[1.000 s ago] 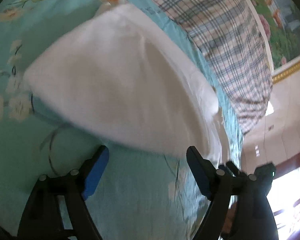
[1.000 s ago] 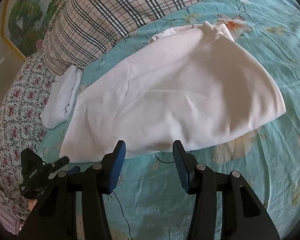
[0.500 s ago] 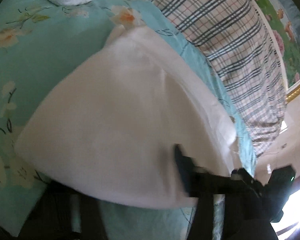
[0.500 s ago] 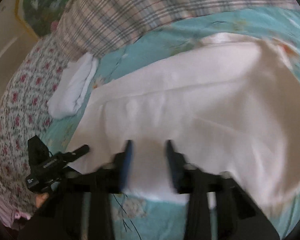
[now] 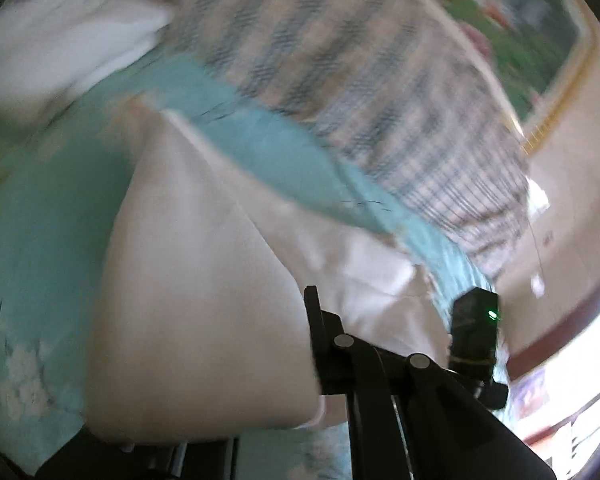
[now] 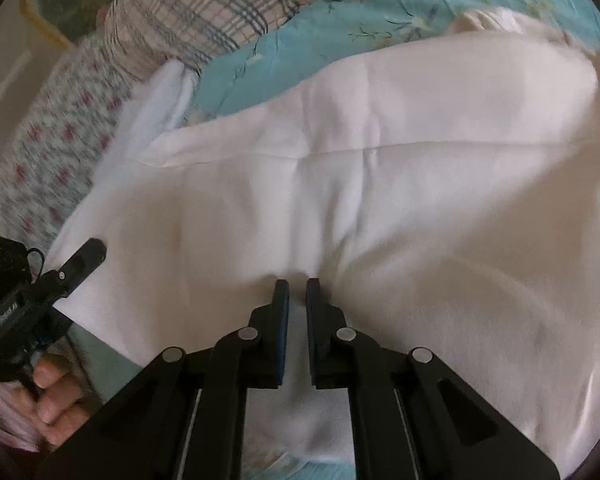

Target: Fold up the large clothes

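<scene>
My right gripper (image 6: 297, 286) pinches the near edge of the white garment (image 6: 380, 184), which lies on the turquoise bedsheet (image 6: 340, 12). My left gripper (image 5: 300, 344) also pinches the garment, which hides one finger; that view is blurred.

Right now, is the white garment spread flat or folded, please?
Folded: the garment shows a layer edge across its middle; the right gripper pinches its near edge.

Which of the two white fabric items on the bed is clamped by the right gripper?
The large white garment, pinched at its near edge; the small folded white cloth lies untouched beside the plaid pillow.
</scene>
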`<state>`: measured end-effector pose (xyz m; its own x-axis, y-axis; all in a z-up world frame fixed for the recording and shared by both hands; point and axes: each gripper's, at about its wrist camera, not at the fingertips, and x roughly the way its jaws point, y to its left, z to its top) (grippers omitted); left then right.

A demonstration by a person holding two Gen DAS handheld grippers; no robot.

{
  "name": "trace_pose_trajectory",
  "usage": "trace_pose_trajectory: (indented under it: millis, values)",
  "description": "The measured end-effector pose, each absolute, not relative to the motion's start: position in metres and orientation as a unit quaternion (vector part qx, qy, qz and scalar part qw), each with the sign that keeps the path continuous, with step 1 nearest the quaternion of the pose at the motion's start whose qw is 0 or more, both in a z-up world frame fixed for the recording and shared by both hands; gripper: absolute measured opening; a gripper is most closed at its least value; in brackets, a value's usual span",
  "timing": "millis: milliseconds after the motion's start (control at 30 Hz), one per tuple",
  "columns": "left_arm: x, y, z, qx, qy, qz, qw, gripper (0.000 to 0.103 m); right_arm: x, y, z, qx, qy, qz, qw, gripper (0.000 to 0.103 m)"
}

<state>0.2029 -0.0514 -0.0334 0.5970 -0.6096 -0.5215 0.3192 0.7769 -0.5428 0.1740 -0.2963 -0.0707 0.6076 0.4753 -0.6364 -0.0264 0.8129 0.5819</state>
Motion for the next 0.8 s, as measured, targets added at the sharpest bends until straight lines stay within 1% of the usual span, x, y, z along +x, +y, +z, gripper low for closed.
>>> trace_pose_trajectory:
  millis: [133,167,200,267,333,367,400,433,467,600,800]
  values:
    - [0.194,-0.115,-0.005,-0.124,0.337,-0.327,0.874,0.006,0.150,-0.347,-0.062,0.340,0.374,0.129,0.853,0.007]
    - [0.191,-0.130,-0.004,-0.107,0.336,-0.338,0.872,0.006,0.144,-0.365,-0.059,0.354,0.361,0.117,0.855,0.010]
    - [0.188,-0.153,-0.006,-0.081,0.337,-0.353,0.869,0.006,0.139,-0.378,-0.056,0.364,0.351,0.108,0.856,0.012]
    - [0.184,-0.186,-0.014,-0.041,0.343,-0.367,0.864,0.006,0.130,-0.408,-0.055,0.398,0.330,0.095,0.850,0.012]
    - [0.178,-0.225,-0.033,0.015,0.354,-0.373,0.857,0.006,0.123,-0.436,-0.060,0.446,0.312,0.098,0.833,0.014]
    - [0.175,-0.237,-0.042,0.038,0.356,-0.372,0.856,0.006,0.121,-0.448,-0.063,0.467,0.304,0.102,0.824,0.023]
    - [0.172,-0.251,-0.054,0.064,0.360,-0.367,0.855,0.006,0.119,-0.458,-0.065,0.483,0.299,0.102,0.816,0.046]
    - [0.170,-0.263,-0.065,0.087,0.365,-0.363,0.853,0.006,0.119,-0.463,-0.067,0.494,0.296,0.105,0.811,0.059]
    - [0.168,-0.269,-0.073,0.101,0.367,-0.359,0.852,0.006,0.119,-0.468,-0.069,0.505,0.293,0.110,0.804,0.066]
    - [0.158,-0.278,-0.088,0.138,0.357,-0.346,0.857,0.006,0.126,-0.476,-0.073,0.522,0.283,0.128,0.794,0.066]
    - [0.146,-0.280,-0.080,0.133,0.339,-0.350,0.863,0.006,0.176,-0.457,-0.062,0.424,0.353,0.108,0.827,0.066]
